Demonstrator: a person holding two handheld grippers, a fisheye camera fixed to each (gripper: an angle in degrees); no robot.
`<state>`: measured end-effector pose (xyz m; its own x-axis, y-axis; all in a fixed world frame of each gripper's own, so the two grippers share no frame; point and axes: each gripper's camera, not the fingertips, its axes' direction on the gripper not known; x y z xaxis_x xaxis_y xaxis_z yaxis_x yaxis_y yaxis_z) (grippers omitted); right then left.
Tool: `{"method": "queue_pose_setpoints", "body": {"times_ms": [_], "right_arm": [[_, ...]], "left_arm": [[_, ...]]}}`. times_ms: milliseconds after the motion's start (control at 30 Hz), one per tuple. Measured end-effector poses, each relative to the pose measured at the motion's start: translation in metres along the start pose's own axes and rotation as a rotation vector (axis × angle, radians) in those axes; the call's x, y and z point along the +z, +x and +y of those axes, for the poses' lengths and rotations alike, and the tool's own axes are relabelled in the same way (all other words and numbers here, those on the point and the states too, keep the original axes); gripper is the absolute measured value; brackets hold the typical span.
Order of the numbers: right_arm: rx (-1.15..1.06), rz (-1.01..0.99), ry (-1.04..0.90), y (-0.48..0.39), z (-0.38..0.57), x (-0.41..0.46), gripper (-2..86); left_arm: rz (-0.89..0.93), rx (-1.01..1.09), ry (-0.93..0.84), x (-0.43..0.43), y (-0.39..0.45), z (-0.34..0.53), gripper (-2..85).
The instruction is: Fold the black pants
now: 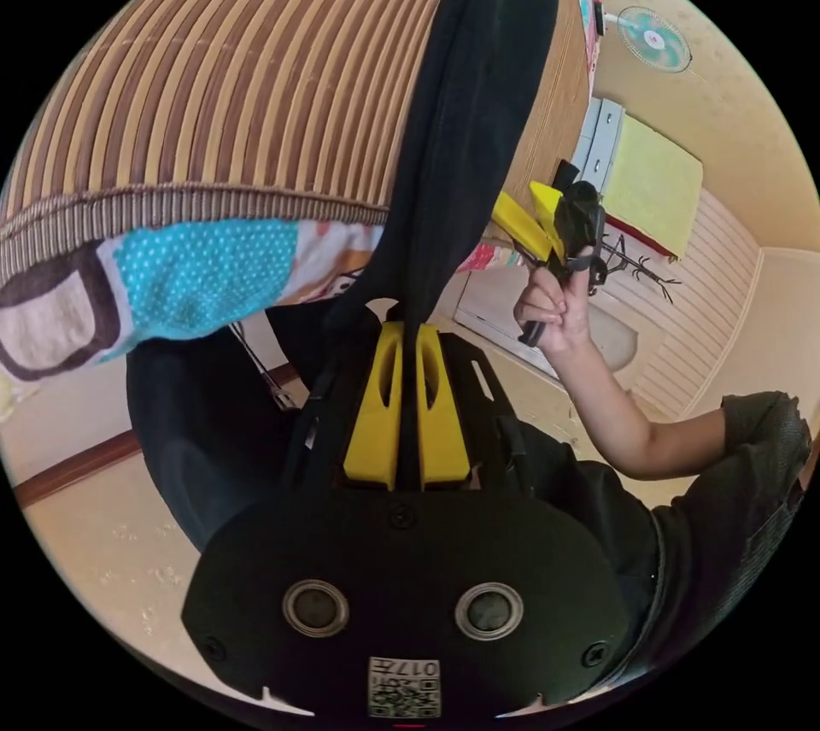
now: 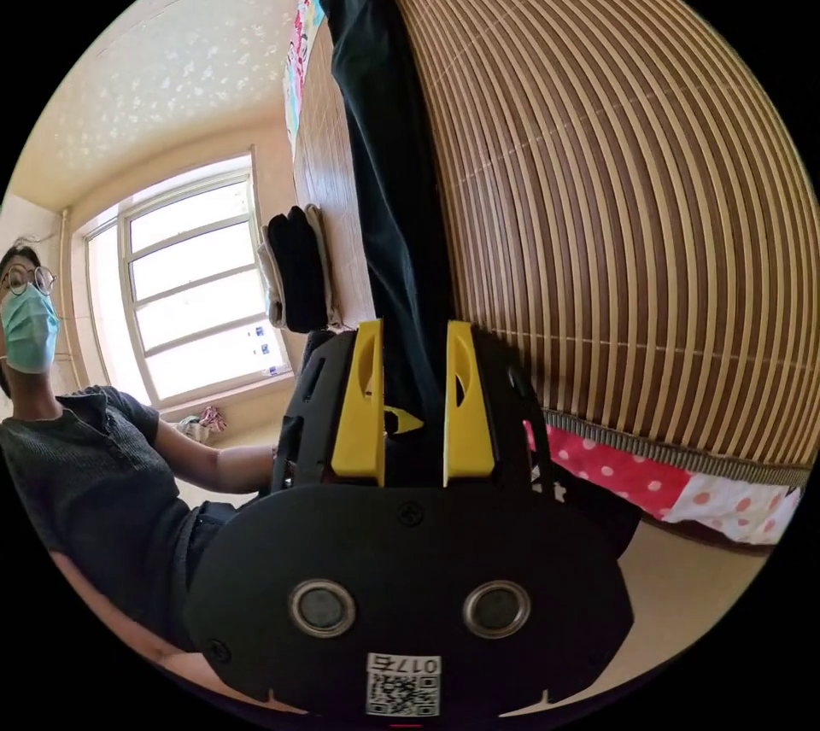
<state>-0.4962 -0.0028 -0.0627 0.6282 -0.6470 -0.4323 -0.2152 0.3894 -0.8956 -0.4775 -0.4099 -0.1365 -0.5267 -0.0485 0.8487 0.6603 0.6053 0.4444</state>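
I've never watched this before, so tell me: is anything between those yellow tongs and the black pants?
Nothing visible is. The left tongs are already closed on the black pants, which stretch away across the striped mat. The right tongs sit open around the same cloth, with no other item in between.

In the left gripper view the black pants [image 1: 465,116] run out of the frame at the top, and their lower part drops behind the left gripper [image 1: 408,338], so the hem is hidden. The right gripper [image 1: 536,229] at centre right is small; whether its fingers [image 1: 517,223] hold cloth cannot be told. In the right gripper view the pants pass behind the gripper's body at lower centre, hiding their end.
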Motion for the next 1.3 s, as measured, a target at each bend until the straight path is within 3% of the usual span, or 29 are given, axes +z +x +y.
{"method": "queue_pose_setpoints", "body": {"times_ms": [100,167,233,367,467,533,767,967,1067,1300], "right_arm": [[0.020,0.119,-0.017,-0.010,0.004,0.001,4.8],[-0.031,0.151,0.005,-0.022,0.011,-0.007,3.9],[-0.062,0.164,0.024,-0.030,0.016,-0.014,3.5],[-0.023,0.331,-0.032,-0.024,0.014,-0.010,3.4],[-0.025,0.368,-0.053,-0.030,0.012,-0.015,4.5],[-0.011,0.380,-0.013,-0.034,0.012,-0.030,5.6],[-0.034,0.183,0.172,-0.024,-0.021,-0.085,8.0],[-0.089,0.017,0.203,-0.003,-0.119,-0.112,12.7],[-0.112,-0.084,0.154,0.010,-0.173,-0.123,13.3],[-0.114,-0.224,0.065,0.019,-0.241,-0.119,9.2]], "left_arm": [[0.032,0.025,-0.026,0.002,0.013,0.004,-0.4],[0.211,0.165,-0.027,0.006,0.025,0.013,-0.1],[0.293,0.149,-0.028,0.011,0.020,0.019,0.8],[0.022,-0.188,-0.171,0.038,-0.016,0.029,6.7],[-0.132,-0.223,-0.193,0.037,-0.011,0.048,7.5],[-0.131,-0.178,-0.137,0.024,0.004,0.057,7.4],[-0.235,0.191,0.199,-0.018,0.090,0.020,7.8],[-0.079,0.209,0.430,-0.038,0.098,-0.075,14.4],[-0.102,0.183,0.513,-0.058,0.099,-0.111,17.5],[-0.036,0.186,0.422,-0.053,0.091,-0.157,13.2]]}}
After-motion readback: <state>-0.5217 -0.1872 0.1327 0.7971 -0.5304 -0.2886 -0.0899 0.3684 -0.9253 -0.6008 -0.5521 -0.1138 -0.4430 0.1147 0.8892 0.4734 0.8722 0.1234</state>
